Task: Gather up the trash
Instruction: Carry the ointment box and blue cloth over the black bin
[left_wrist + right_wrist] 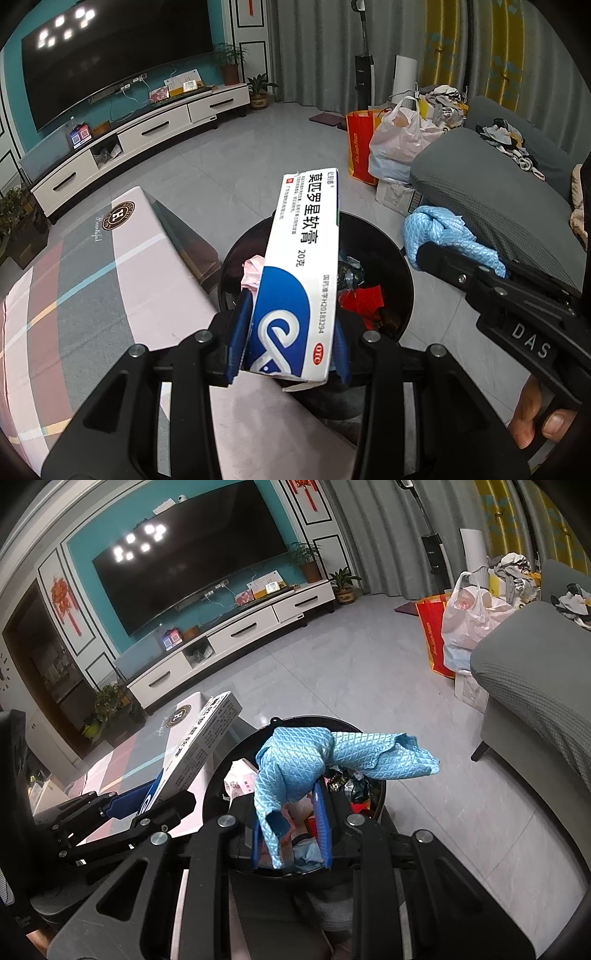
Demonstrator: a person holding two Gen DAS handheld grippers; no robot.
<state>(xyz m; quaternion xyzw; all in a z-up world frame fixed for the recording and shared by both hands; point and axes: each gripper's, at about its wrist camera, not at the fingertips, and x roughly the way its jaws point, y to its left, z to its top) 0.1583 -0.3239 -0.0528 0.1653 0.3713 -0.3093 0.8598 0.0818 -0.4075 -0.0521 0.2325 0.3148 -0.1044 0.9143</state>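
Left gripper (288,332) clenched on ointment box (295,266), right gripper (291,827) on blue cloth (314,764), both above bin (380,797). Step: disposal. Next: release both.

One box (295,280) — one blue cloth (306,771) — one bin (400,266) — two grippers (288,350) (291,834)

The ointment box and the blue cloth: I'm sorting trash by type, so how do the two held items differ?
The ointment box is a stiff white-and-blue carton that keeps its long straight shape; the blue cloth is soft quilted fabric, crumpled and drooping. The box is clamped in the left gripper, the cloth in the right gripper. The box carries printed text; the cloth shows none. Both are held above the black bin.
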